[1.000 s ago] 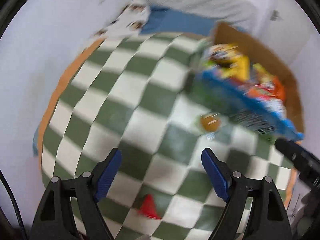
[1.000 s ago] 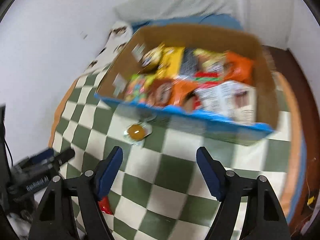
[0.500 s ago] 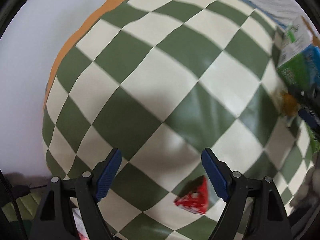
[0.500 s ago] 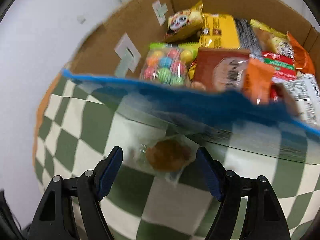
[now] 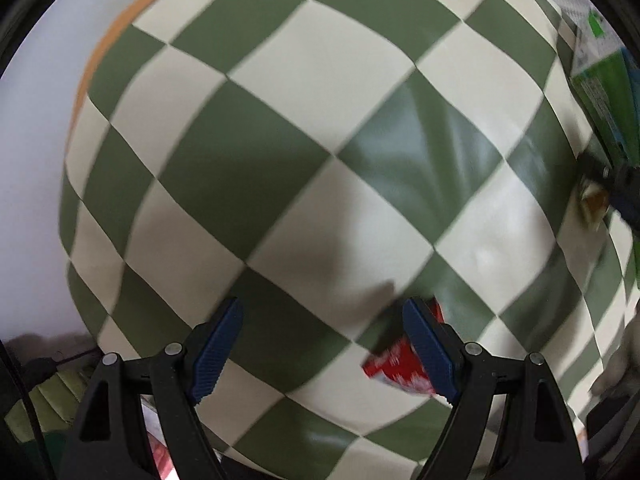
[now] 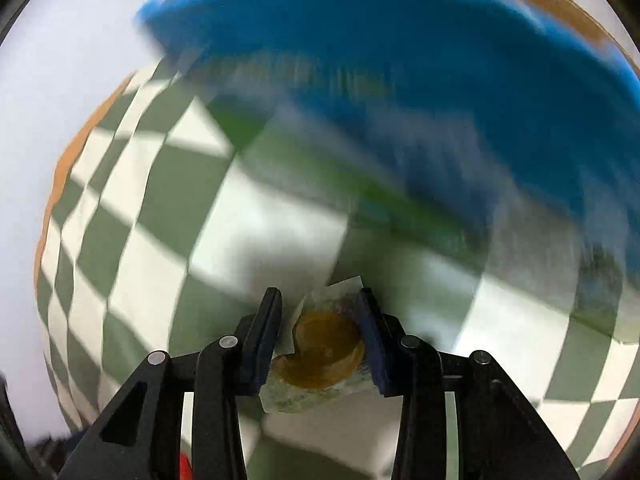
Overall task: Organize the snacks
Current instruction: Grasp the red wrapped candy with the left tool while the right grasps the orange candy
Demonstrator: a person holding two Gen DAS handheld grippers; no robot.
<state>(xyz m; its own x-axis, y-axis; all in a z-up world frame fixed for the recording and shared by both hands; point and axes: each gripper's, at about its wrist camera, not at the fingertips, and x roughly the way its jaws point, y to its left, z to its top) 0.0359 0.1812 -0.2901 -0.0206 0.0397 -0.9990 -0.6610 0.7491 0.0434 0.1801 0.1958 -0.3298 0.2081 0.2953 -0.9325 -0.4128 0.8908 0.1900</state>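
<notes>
My right gripper [image 6: 318, 300] is closed around a round brown pastry in a clear wrapper [image 6: 326, 350], which lies on the green-and-cream checkered cloth [image 6: 160, 208] just in front of the blue-edged cardboard snack box [image 6: 360, 56]. My left gripper [image 5: 322, 310] is open and low over the cloth [image 5: 280, 120]. A red snack packet [image 5: 394, 364] lies on the cloth, partly behind the right finger [image 5: 428, 348]. The pastry and right gripper show at the far right of the left wrist view [image 5: 592, 200].
The box side with green print [image 5: 600, 88] stands at the right edge of the left wrist view. The cloth's orange border [image 5: 100, 60] and a white wall lie to the left. Dark clutter sits at the lower left corner [image 5: 36, 400].
My right gripper has dropped toward the cloth in front of the box and closed around the wrapped pastry. My left gripper has moved down over the cloth to the red packet.
</notes>
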